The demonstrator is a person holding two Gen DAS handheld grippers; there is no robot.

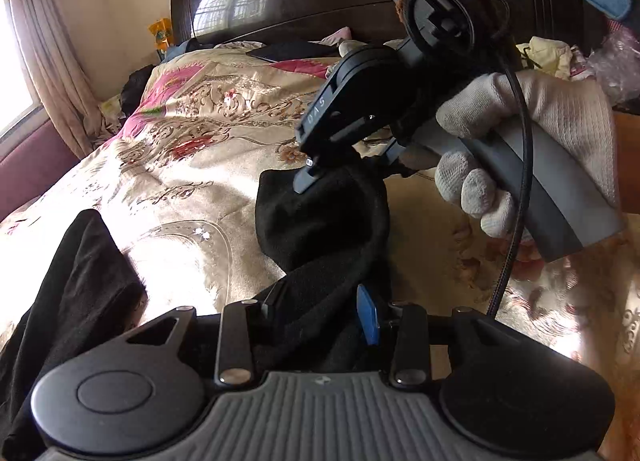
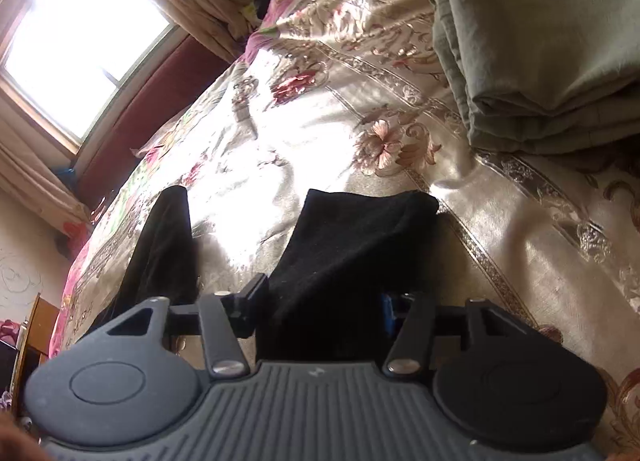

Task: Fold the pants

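Left tongs (image 1: 320, 313) around black pants (image 1: 320, 221).

right gripper's black plastic body (image 1: 344, 101): you've got white chars on its side face, upside down, approx "570" or "S/O", can't tell which for sure.
grey ribbed camera housing (image 1: 320, 417): small pale logo mark at top edge, not legible.
rest of scene: no readable txt.
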